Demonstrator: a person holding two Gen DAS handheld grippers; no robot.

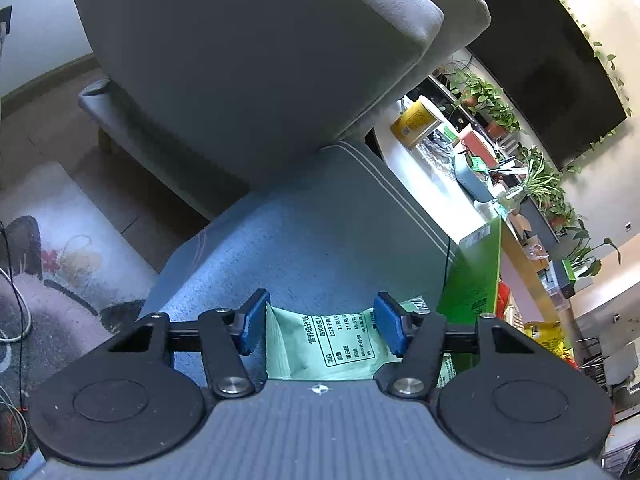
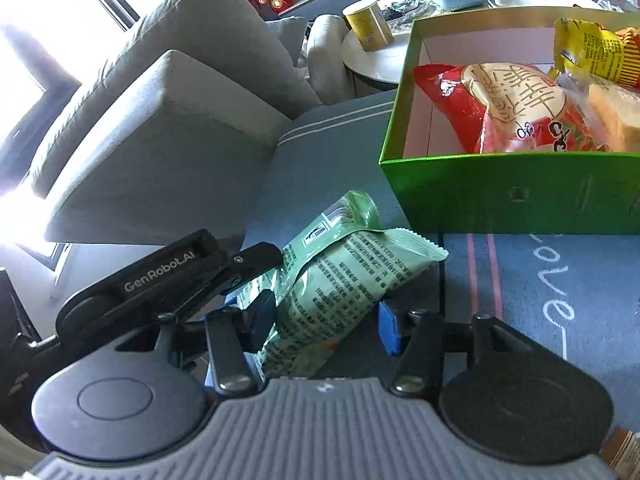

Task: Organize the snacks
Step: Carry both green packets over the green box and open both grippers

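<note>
Looking along the left gripper [image 1: 320,322], its blue pads stand apart with a light green snack bag [image 1: 336,344] between them, touching the right pad only. In the right view, the right gripper [image 2: 320,320] squeezes a green snack bag [image 2: 332,280] beside the green box [image 2: 512,196] of snacks on the blue mat [image 2: 560,300].

Pale green snack packet [image 2: 336,280] tilts up off the blue mat, just beside the green box [image 2: 508,196] holding red [image 2: 460,108] and yellow packets [image 2: 592,52].
</note>
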